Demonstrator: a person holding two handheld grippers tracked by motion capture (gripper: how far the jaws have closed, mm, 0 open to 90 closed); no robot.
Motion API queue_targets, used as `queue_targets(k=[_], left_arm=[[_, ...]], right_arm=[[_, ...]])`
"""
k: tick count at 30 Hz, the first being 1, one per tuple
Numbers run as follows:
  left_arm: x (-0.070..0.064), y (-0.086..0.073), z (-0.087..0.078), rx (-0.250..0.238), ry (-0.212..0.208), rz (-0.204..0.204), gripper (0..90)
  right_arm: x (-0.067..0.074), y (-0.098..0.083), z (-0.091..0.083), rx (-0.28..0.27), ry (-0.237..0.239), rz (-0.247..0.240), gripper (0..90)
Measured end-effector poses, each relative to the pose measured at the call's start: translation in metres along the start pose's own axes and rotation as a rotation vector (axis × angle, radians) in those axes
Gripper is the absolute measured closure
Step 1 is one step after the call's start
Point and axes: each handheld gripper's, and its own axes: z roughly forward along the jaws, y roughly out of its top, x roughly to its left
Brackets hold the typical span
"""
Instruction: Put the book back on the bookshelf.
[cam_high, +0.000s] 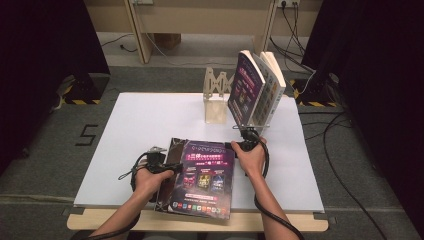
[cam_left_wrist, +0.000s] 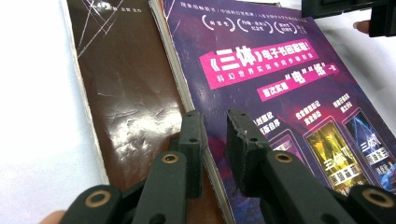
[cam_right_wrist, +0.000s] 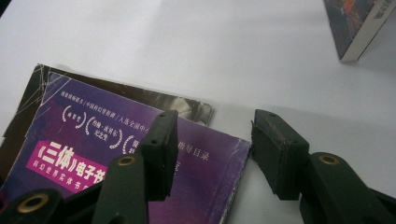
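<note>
A purple book (cam_high: 205, 180) (cam_left_wrist: 280, 70) (cam_right_wrist: 93, 154) lies flat near the table's front edge. It rests on a dark brown glossy book (cam_high: 172, 150) (cam_left_wrist: 126, 84) (cam_right_wrist: 177, 103) that sticks out at its left and far sides. My left gripper (cam_high: 170, 167) (cam_left_wrist: 215, 116) is at the purple book's left edge. Its jaws stand a narrow gap apart, one over the brown cover and one over the purple cover, with the page edge showing between them. My right gripper (cam_high: 236, 145) (cam_right_wrist: 212, 121) is open wide at the book's far right corner, one jaw over the cover and one over bare table.
Two books (cam_high: 255, 90) (cam_right_wrist: 355, 32) lean against a wooden bookend (cam_high: 217, 95) at the back of the white table top (cam_high: 140, 130). Cables trail over the floor at the right (cam_high: 345, 165). The wooden front edge (cam_high: 150, 220) runs just below the purple book.
</note>
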Motion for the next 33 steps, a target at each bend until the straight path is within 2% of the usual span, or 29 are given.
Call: queue_targets(k=[6,10,11,21,29,33], left_arm=[[-0.001,0.0,0.0,-0.001,0.01,0.012,75.9],[-0.002,0.0,0.0,0.001,0.012,0.015,76.1],[-0.002,0.0,0.0,0.001,0.012,0.015,76.2],[-0.003,-0.001,0.0,-0.006,0.014,0.011,76.8],[-0.003,-0.002,0.0,-0.009,0.012,0.008,76.8],[-0.003,-0.002,0.0,-0.01,0.014,0.006,77.0]], right_arm=[[-0.003,-0.002,-0.002,-0.006,0.018,0.019,54.1],[-0.007,-0.004,-0.006,-0.003,0.041,0.059,54.4],[-0.007,-0.005,-0.007,0.002,0.045,0.082,54.6],[-0.013,-0.009,-0.013,0.02,0.076,0.107,55.5],[-0.012,-0.013,-0.014,0.019,0.074,0.113,56.0],[-0.013,-0.015,-0.017,0.026,0.085,0.151,56.0]])
